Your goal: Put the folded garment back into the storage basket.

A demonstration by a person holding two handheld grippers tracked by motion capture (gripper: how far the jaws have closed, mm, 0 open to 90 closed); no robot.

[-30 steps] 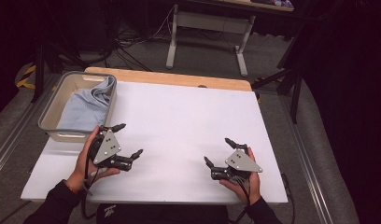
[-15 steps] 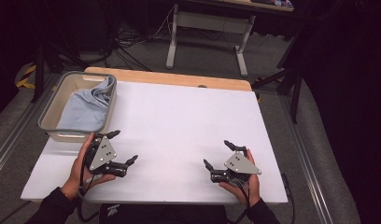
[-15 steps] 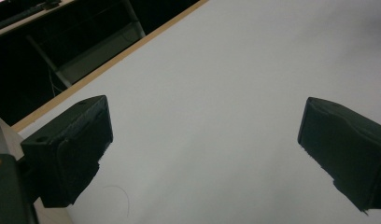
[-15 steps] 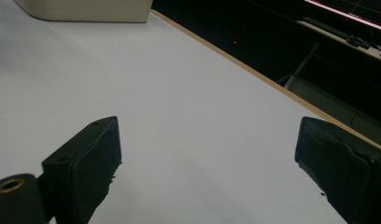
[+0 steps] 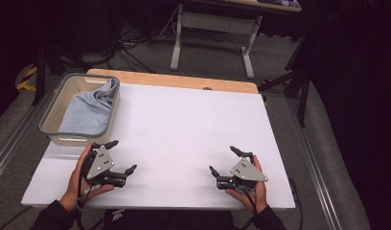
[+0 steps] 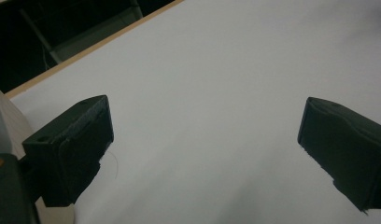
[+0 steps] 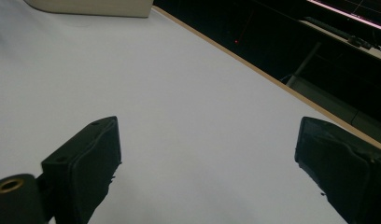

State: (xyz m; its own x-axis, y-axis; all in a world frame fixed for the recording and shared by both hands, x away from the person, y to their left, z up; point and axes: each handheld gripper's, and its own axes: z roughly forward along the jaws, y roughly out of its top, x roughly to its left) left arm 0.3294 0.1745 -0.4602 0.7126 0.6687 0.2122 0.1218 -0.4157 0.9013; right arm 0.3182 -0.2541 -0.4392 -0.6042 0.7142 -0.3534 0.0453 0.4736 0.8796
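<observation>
The left gripper [image 5: 120, 156] rests low over the white table [image 5: 184, 129] at about seven o'clock in the high view, its two black jaws spread wide apart with nothing between them; in the left gripper view they frame only bare white surface, and a sliver of the beige bin's wall sits at nine o'clock. The right gripper [image 5: 225, 160] lies at about five o'clock, held in the person's right hand [image 5: 248, 191], its jaws likewise wide apart and empty, and in the right gripper view the bin's base shows at eleven o'clock, far across the table. Just beyond the left gripper, towards eleven o'clock, stands the bin [image 5: 49, 120] at the table's left edge, and inside it lies the light blue cloth [image 5: 90, 110], crumpled, with one fold riding up against the bin's far right corner. The work looks to be at its opening step: both tools are parked at the near edge and nothing is grasped. The cloth is the nearest thing to the left gripper, so the next move probably calls for lifting that gripper over the bin's near rim, dipping into the bin and closing on a raised fold of fabric without catching the wall, while the right gripper waits well apart.
</observation>
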